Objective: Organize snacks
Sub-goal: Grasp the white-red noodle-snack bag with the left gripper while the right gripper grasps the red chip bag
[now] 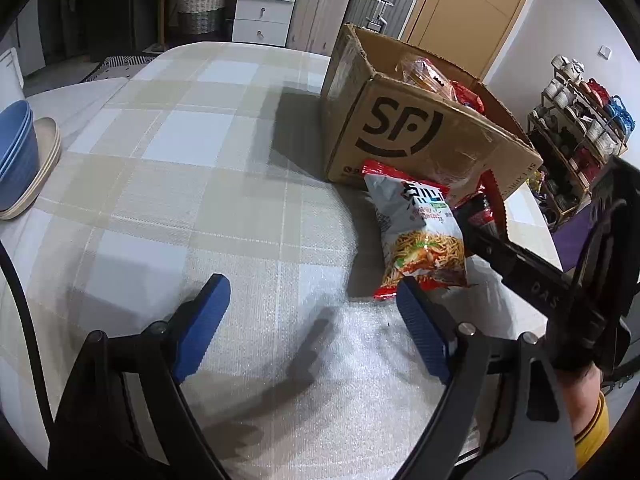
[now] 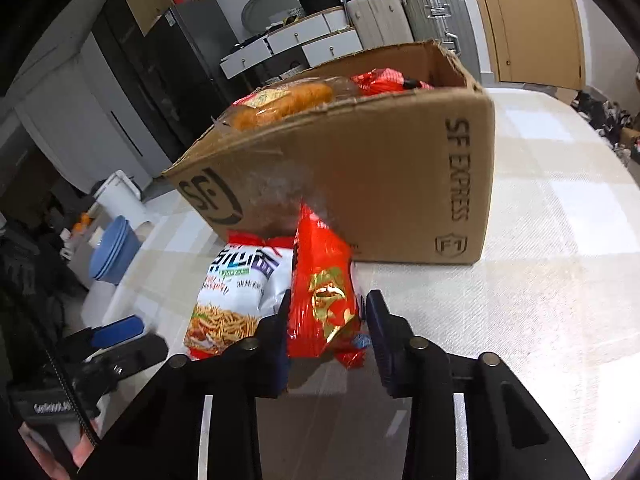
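Left gripper [image 1: 312, 320] hovering low over the checked tablecloth [image 1: 168, 184], blue pads [image 1: 204, 320] spread wide, gripping nothing. Right pad tip sitting just beside the bottom edge of the white noodle-snack bag [image 1: 420, 236], contact not clear. Right gripper [image 2: 326, 320] closing on a red snack packet [image 2: 324, 280], packet standing upright between the pads; left pad pressing the packet's side, right pad seeming slightly off it, so grip uncertain. Noodle-snack bag lying flat on the cloth just left of the red packet, top edge reaching the base of the SF Express cardboard box [image 2: 380, 168]. Box standing open beyond, holding a wrapped bread loaf [image 2: 280, 104] and more red packets [image 2: 380, 80]. Stacked blue bowls [image 1: 16, 152] and beige plates [image 1: 46, 160] resting at the far left table edge. Suitcases [image 1: 380, 0] and white drawers [image 1: 264, 8] standing behind.
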Action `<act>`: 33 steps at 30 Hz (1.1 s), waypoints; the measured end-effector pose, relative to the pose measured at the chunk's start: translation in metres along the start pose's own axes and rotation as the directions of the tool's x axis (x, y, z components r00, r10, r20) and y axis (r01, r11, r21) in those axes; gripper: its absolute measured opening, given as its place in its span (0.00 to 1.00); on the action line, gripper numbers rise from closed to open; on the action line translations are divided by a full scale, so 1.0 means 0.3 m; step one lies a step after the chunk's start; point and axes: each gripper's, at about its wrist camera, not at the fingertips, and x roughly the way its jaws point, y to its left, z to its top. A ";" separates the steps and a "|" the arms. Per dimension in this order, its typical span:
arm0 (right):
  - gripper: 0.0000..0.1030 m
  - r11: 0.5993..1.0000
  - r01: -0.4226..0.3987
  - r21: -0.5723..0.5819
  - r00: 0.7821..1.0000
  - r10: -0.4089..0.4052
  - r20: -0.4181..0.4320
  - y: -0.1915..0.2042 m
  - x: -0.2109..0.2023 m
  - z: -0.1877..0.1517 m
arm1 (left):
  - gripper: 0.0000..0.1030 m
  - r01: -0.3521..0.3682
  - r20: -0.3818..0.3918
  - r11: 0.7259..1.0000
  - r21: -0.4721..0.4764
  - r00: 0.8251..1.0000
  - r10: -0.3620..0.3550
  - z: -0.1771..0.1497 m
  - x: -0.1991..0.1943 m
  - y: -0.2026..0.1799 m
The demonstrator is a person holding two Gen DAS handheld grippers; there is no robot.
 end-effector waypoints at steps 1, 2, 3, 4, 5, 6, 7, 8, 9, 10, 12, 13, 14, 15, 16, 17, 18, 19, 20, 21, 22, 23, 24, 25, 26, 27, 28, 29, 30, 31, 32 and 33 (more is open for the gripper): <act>0.28 1.000 -0.008 0.003 1.000 0.008 0.004 -0.002 -0.005 -0.005 | 0.81 0.002 -0.003 1.000 0.002 1.000 -0.002 0.006 0.008 -0.004; 0.26 1.000 -0.023 0.011 1.000 0.023 0.012 -0.010 -0.010 -0.007 | 0.81 0.004 -0.005 1.000 0.005 1.000 -0.004 0.005 0.008 -0.005; 0.25 0.999 -0.037 0.020 0.999 0.037 0.021 -0.019 -0.019 -0.008 | 0.81 0.005 -0.007 1.000 0.011 1.000 -0.005 0.010 0.012 -0.011; 0.25 0.999 -0.045 0.026 0.998 0.044 0.033 -0.026 -0.030 -0.010 | 0.81 0.008 -0.007 1.000 0.021 1.000 -0.008 0.021 0.019 -0.025; 0.25 0.998 -0.056 0.028 0.997 0.054 0.047 -0.035 -0.040 -0.011 | 0.81 0.013 -0.007 1.000 0.028 1.000 -0.013 0.019 0.016 -0.034; 0.25 0.998 -0.062 0.029 0.997 0.060 0.057 -0.044 -0.047 -0.016 | 0.81 0.025 -0.006 0.999 0.036 1.000 -0.025 0.031 0.019 -0.048; 0.25 0.997 -0.065 0.032 0.996 0.062 0.068 -0.049 -0.056 -0.019 | 0.81 0.036 -0.006 0.999 0.040 0.999 -0.036 0.033 0.017 -0.056; 0.25 0.997 -0.072 0.036 0.995 0.069 0.078 -0.052 -0.067 -0.025 | 0.81 0.049 -0.010 0.998 0.044 0.999 -0.049 0.043 0.019 -0.067; 0.25 0.996 -0.082 0.038 0.993 0.078 0.089 -0.056 -0.080 -0.032 | 0.81 0.053 -0.012 0.997 0.051 0.999 -0.053 0.054 0.026 -0.082; 0.25 0.996 -0.084 0.042 0.992 0.079 0.100 -0.059 -0.095 -0.039 | 0.81 0.045 -0.011 0.997 0.067 0.999 -0.045 0.068 0.034 -0.101; 0.25 0.995 -0.090 0.051 0.990 0.083 0.116 -0.069 -0.118 -0.058 | 0.81 0.023 -0.006 0.994 0.105 1.000 -0.022 0.080 0.035 -0.143; 0.25 0.994 -0.092 0.060 0.988 0.084 0.127 -0.079 -0.135 -0.079 | 0.81 0.017 -0.005 0.992 0.123 1.000 -0.017 0.091 0.041 -0.163; 0.25 0.992 -0.099 0.073 0.986 0.088 0.140 -0.092 -0.151 -0.091 | 0.81 0.014 -0.007 0.990 0.139 1.000 -0.014 0.101 0.050 -0.182; 0.25 0.991 -0.108 0.082 0.984 0.095 0.148 -0.102 -0.164 -0.100 | 0.81 0.012 -0.012 0.989 0.148 1.000 -0.010 0.109 0.058 -0.197; 0.25 0.988 -0.123 0.093 0.981 0.106 0.163 -0.115 -0.179 -0.110 | 0.81 0.018 -0.022 0.988 0.152 1.000 -0.015 0.121 0.073 -0.214; 0.25 0.987 -0.128 0.100 0.979 0.110 0.170 -0.116 -0.187 -0.107 | 0.81 0.027 -0.031 0.988 0.152 0.999 -0.023 0.125 0.084 -0.225; 0.25 0.986 -0.130 0.107 0.979 0.110 0.175 -0.123 -0.194 -0.109 | 0.81 0.031 -0.040 0.988 0.150 0.999 -0.025 0.129 0.092 -0.238; 0.25 0.985 -0.130 0.112 0.978 0.109 0.175 -0.129 -0.196 -0.111 | 0.81 0.031 -0.046 0.989 0.148 0.999 -0.024 0.137 0.105 -0.249; 0.25 0.984 -0.134 0.115 0.978 0.113 0.175 -0.128 -0.196 -0.113 | 0.81 0.034 -0.052 0.988 0.148 0.998 -0.026 0.144 0.118 -0.261; 0.25 0.984 -0.137 0.114 0.978 0.116 0.175 -0.127 -0.194 -0.110 | 0.81 0.026 -0.063 0.988 0.152 0.998 -0.017 0.149 0.135 -0.271; 0.25 0.984 -0.141 0.113 0.977 0.120 0.176 -0.127 -0.196 -0.109 | 0.81 -0.008 -0.081 0.987 0.159 0.996 0.021 0.153 0.160 -0.282; 0.25 0.983 -0.145 0.112 0.977 0.124 0.175 -0.127 -0.196 -0.109 | 0.81 -0.023 -0.090 0.986 0.163 0.995 0.038 0.156 0.178 -0.289; 0.25 0.982 -0.148 0.115 0.976 0.126 0.176 -0.134 -0.199 -0.111 | 0.81 -0.020 -0.097 0.987 0.161 0.995 0.036 0.160 0.193 -0.294; 0.25 0.981 -0.153 0.121 0.975 0.130 0.178 -0.138 -0.199 -0.111 | 0.81 -0.018 -0.100 0.988 0.156 0.994 0.034 0.162 0.203 -0.295; 0.25 0.979 -0.161 0.128 0.974 0.136 0.181 -0.143 -0.198 -0.110 | 0.81 -0.021 -0.100 0.989 0.149 0.994 0.036 0.164 0.210 -0.296; 0.25 0.977 -0.165 0.132 0.973 0.140 0.182 -0.152 -0.202 -0.111 | 0.80 -0.017 -0.099 0.990 0.143 0.995 0.032 0.168 0.213 -0.296; 0.25 0.976 -0.168 0.135 0.973 0.142 0.183 -0.156 -0.206 -0.112 | 0.78 -0.007 -0.092 0.990 0.137 0.996 0.020 0.172 0.211 -0.297; 0.25 0.976 -0.172 0.136 0.972 0.146 0.183 -0.157 -0.207 -0.113 | 0.72 -0.003 -0.087 0.990 0.138 0.996 0.015 0.173 0.211 -0.294; 0.25 0.976 -0.172 0.135 0.972 0.146 0.182 -0.157 -0.208 -0.114 | 0.55 0.003 -0.087 0.990 0.143 0.996 0.010 0.173 0.211 -0.291; 0.25 0.976 -0.171 0.133 0.972 0.146 0.182 -0.155 -0.208 -0.114 | 0.48 0.012 -0.091 0.988 0.153 0.996 0.002 0.171 0.211 -0.293; 0.25 0.977 -0.169 0.131 0.972 0.144 0.184 -0.154 -0.210 -0.115 | 0.48 0.008 -0.092 0.986 0.168 0.996 0.008 0.168 0.212 -0.294; 0.25 0.977 -0.167 0.130 0.972 0.142 0.186 -0.153 -0.212 -0.115 | 0.45 0.008 -0.089 0.983 0.183 0.996 0.008 0.166 0.210 -0.298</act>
